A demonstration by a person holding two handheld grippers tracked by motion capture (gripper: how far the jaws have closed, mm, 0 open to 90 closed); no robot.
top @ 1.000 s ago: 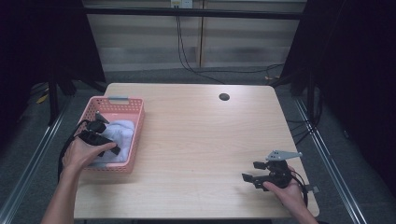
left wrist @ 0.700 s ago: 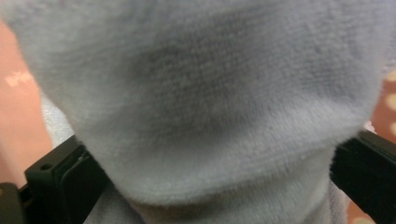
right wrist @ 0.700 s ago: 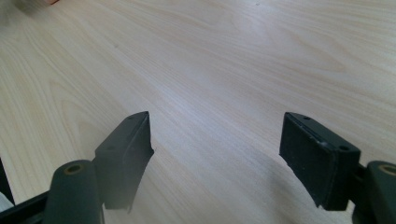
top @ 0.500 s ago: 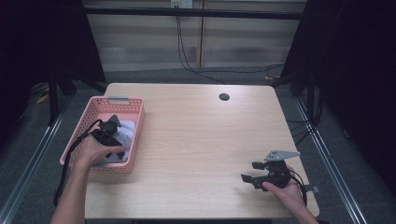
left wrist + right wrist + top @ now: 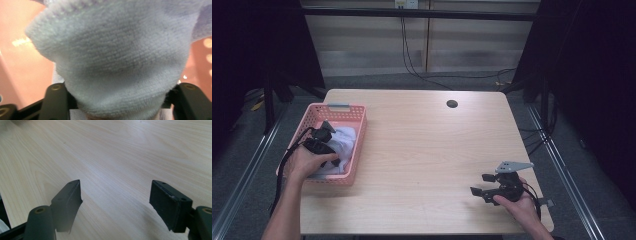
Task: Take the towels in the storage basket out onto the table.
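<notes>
Towel [image 5: 120, 57] bulges between left claw [image 5: 120, 100], whose jaws have just been closing onto it.

- The high view looks forward and down from the near side over the whole surface [image 5: 422, 150].
- The left tongs' view sits very close against a pale cloth [image 5: 117, 57] inside the pink basket [image 5: 354, 112] at the left.
- The right tongs' view looks low across bare surface, near right.
</notes>
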